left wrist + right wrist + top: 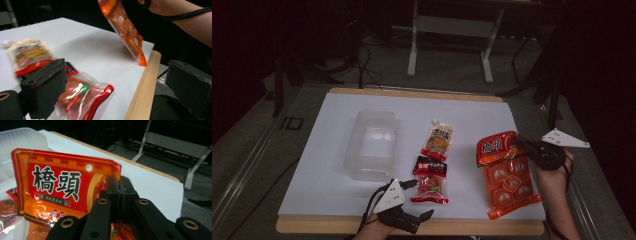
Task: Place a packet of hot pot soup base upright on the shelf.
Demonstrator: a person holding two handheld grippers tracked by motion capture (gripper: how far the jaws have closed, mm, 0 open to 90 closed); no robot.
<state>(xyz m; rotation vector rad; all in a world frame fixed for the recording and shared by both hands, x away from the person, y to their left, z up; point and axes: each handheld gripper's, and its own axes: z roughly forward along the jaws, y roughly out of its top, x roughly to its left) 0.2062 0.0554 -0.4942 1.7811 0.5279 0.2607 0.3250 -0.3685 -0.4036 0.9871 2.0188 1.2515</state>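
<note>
Over at the right of the high view, right claw (518,141) is clamped on the orange snack bag (507,175), tilting it off the bench (412,227). Left claw (417,199) gapes, empty. Next, probably carry it to the clear tub (372,145).

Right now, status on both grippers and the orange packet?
Right gripper shut on orange snack packet, top edge lifted. Left gripper open, near small red packet. Nothing blocking.

A wooden table (412,227) carries white paper (337,165), a clear plastic box (371,145) and three snack packets.
</note>
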